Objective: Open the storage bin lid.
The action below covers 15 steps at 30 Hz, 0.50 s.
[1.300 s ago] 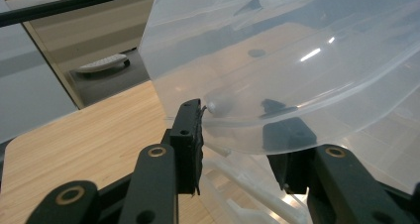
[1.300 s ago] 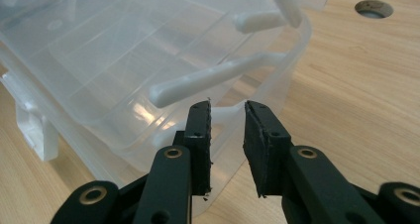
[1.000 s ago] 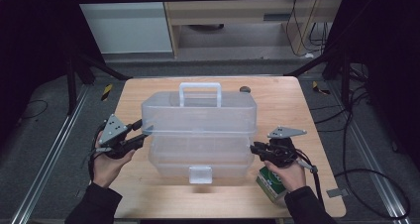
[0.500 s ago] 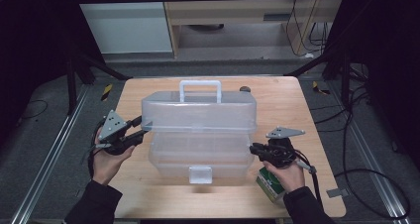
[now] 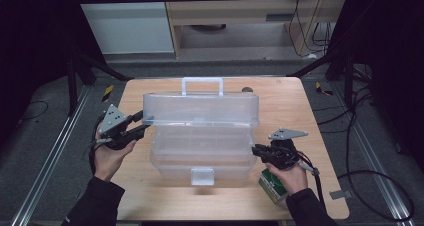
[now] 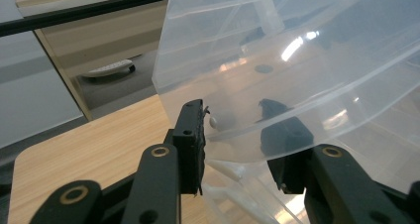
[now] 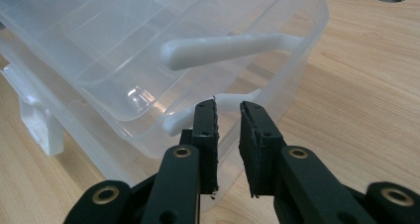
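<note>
Standing in the middle of the wooden table [image 5: 295, 101], the clear plastic box [image 5: 200, 131] has its top tier swung back. The left gripper [image 5: 142, 123] pinches that tier's end wall between its jaws. The right gripper [image 5: 256, 150] sits at the box's other end, jaws slightly apart, gripping nothing.
</note>
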Motion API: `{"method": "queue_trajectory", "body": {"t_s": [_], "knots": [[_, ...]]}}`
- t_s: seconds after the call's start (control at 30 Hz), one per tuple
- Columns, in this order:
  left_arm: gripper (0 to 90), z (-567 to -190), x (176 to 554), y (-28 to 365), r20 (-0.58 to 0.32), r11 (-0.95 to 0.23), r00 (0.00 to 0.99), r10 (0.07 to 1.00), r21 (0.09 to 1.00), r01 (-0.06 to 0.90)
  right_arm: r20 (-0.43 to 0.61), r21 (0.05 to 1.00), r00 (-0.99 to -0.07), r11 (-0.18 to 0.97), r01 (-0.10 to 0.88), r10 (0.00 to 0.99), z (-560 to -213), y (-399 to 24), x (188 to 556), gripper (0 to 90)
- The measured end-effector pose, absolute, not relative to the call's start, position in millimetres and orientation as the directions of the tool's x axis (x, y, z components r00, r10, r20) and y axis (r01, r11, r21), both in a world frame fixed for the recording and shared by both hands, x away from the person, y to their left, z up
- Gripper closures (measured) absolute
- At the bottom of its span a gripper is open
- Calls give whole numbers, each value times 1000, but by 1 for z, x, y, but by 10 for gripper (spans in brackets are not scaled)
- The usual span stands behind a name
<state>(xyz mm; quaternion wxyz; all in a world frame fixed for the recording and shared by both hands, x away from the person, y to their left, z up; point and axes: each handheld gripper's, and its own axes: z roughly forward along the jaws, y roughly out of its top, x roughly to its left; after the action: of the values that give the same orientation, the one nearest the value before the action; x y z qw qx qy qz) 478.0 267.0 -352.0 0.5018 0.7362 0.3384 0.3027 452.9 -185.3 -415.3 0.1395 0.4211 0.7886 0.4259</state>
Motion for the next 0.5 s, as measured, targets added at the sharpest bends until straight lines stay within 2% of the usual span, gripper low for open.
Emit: {"method": "queue_trajectory", "body": {"t_s": [0.5], "knots": [[618, -342, 493, 265, 78, -219, 569, 818, 958, 184, 137, 788, -605, 283, 546, 784, -415, -185, 453, 778]]}}
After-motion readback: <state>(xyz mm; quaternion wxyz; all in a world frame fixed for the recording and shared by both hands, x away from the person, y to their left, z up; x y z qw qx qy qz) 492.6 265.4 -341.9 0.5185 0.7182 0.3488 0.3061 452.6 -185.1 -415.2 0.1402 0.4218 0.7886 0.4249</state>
